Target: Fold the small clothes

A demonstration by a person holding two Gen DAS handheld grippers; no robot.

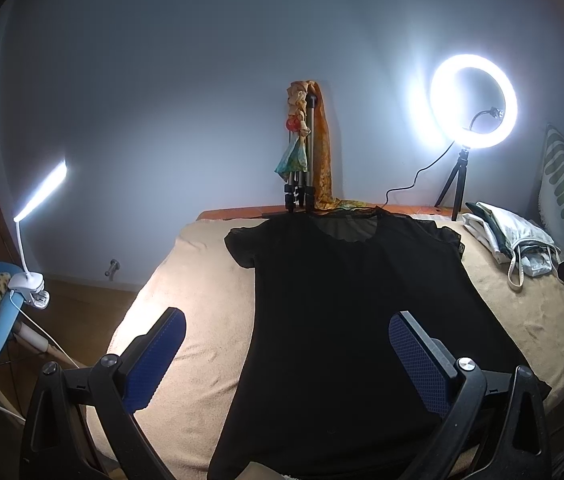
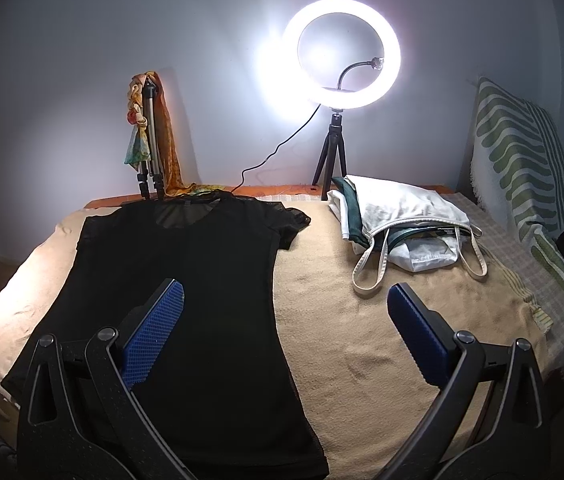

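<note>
Black top (image 1: 342, 300) lies flat and face up on the beige blanket (image 1: 202, 320), neckline at the far end, hem nearest the claws. Short sheer sleeves spread out to both sides. No fold in it yet, so my read is this is the first fold, with nothing gripped.

Left claw (image 1: 286, 360): wide open, empty, hovering above the near part of the top. Its left pad is over bare blanket, its right pad over the fabric, so the top's left side edge runs between the fingers.

Right claw (image 2: 284, 340): also wide open, empty. Its left pad is over the top, its right pad over blanket; the top's right side edge passes between them.

How I'd do it well:
- Pinch a single side only, hem corner plus sleeve/shoulder, and carry it across toward the centre line.
- Fabric looks thin and the sleeves are mesh, so grab close to the seam, or it will likely sag and bunch.
- Keep the lift low so the rest doesn't drag across the blanket.
- Black on a dim surface: edges are hard to read, especially near the hem. Line up on the blanket contrast.

Ahead and right of the right claw: pile of light clothes (image 2: 398, 220), well apart from the top. Beyond it, ring light (image 2: 342, 54) on a tripod.
</note>
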